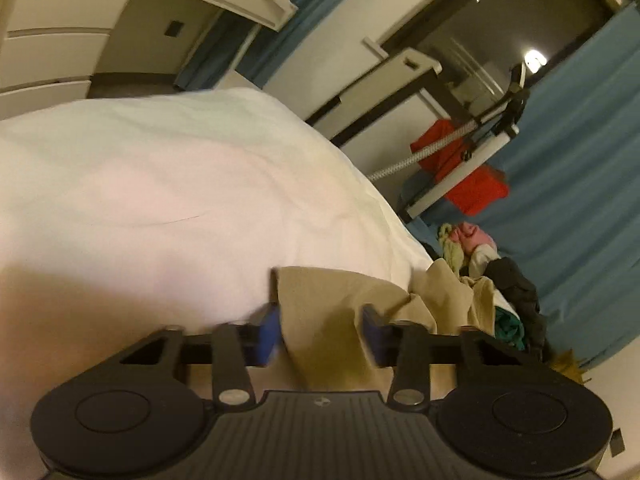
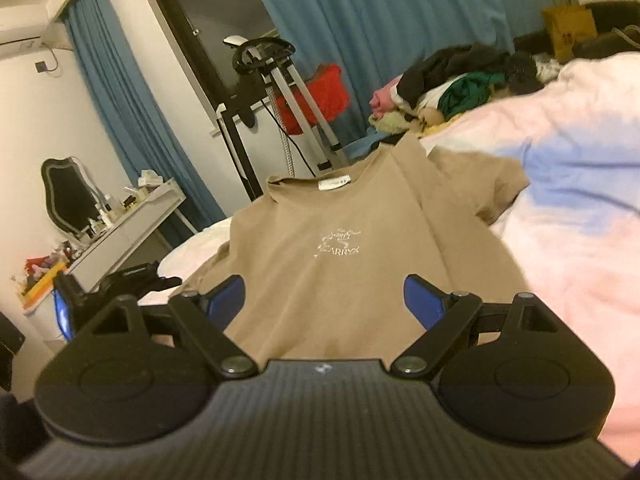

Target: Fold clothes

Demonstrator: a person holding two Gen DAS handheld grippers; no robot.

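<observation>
Left tool [image 1: 320, 330] is closing around a fold of tan T-shirt [image 2: 340, 248], pads not yet pressing | right tool [image 2: 324, 300] is hovering released | shirt is lying on bed [image 1: 160, 184] | should be pinching fully before lifting.

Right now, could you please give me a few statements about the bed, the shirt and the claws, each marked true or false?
1. The shirt is tan with a pale chest print. True.
2. The right claw is clamped on a sleeve. False: it is open above the shirt.
3. Shirt fabric lies between the left claw's pads. True.
4. The curtains are red. False: blue.
5. A clothes pile sits beyond the shirt. True.
</observation>
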